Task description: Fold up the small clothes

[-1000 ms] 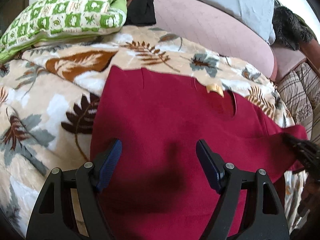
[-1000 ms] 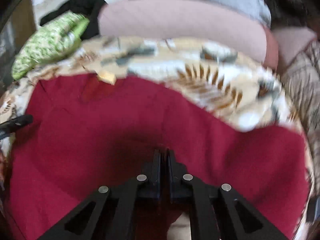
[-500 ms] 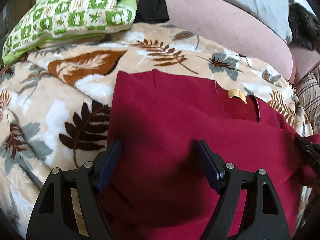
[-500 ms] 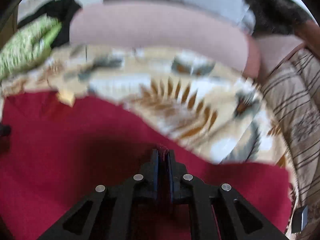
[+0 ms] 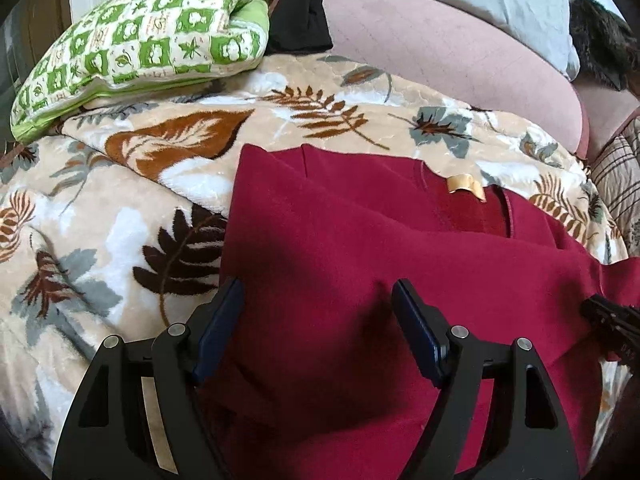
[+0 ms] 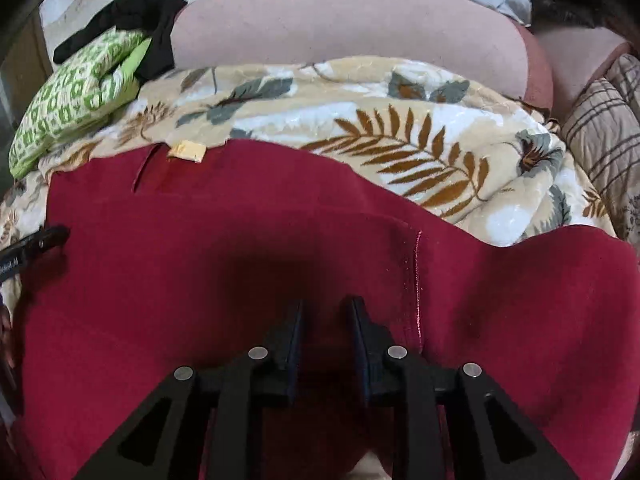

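step: fold in progress, judged | red garment (image 5: 360,264) spread on leaf-print blanket (image 5: 100,208), collar twd far edge | L gripper (image 5: 318,334) wide apart, nothing held | R gripper (image 6: 323,338) part-released over cloth, no grip | next: side edge to be pinched & carried across

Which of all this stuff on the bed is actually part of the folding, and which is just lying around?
Part of the job:
red garment, spread on the blanket
left gripper, open over it
right gripper, jaws slightly apart over it

Just lying about:
leaf blanket
green pillow
black clothing
pink cushion
plaid quilt
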